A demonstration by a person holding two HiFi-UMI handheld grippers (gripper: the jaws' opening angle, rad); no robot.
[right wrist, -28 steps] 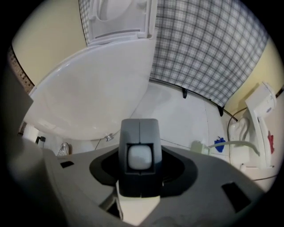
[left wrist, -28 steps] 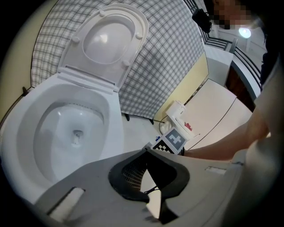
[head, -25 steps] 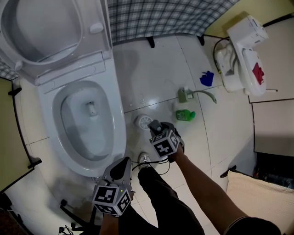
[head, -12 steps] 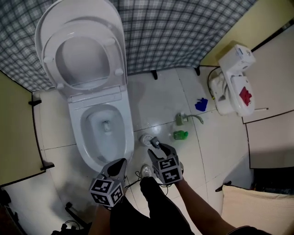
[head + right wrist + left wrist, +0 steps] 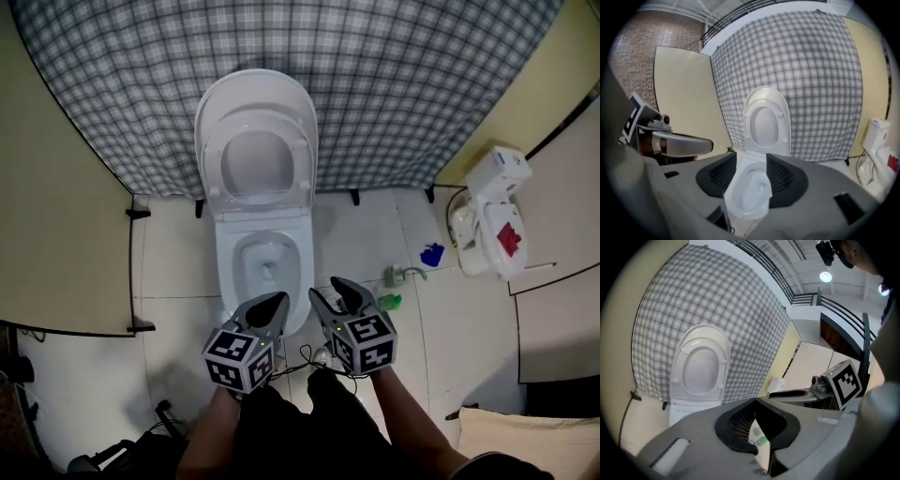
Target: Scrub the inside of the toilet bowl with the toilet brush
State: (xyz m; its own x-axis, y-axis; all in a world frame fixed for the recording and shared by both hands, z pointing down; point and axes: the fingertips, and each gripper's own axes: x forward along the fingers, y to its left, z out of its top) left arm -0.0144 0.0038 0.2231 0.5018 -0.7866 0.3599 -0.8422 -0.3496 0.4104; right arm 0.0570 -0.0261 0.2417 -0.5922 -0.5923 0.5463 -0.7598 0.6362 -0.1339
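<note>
Toilet bowl (image 5: 265, 267), lid raised, lies straight ahead of and below both tools, its long axis running away from them. Left tool (image 5: 270, 302) is pressed together. Right tool (image 5: 337, 292) is spread and empty, its jaws having just closed slightly. The toilet brush cannot be made out.

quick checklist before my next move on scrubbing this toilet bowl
1. Is the lid raised, toilet bowl exposed: ok.
2. Is the toilet brush held: not ok, neither claw has it.
3. Is the right claw ready to grasp: ok, jaws apart, just closing slightly, nothing between them.
4. Is the left claw shut: ok.
5. Is the toilet brush located: cannot tell, none shows in any view.
</note>
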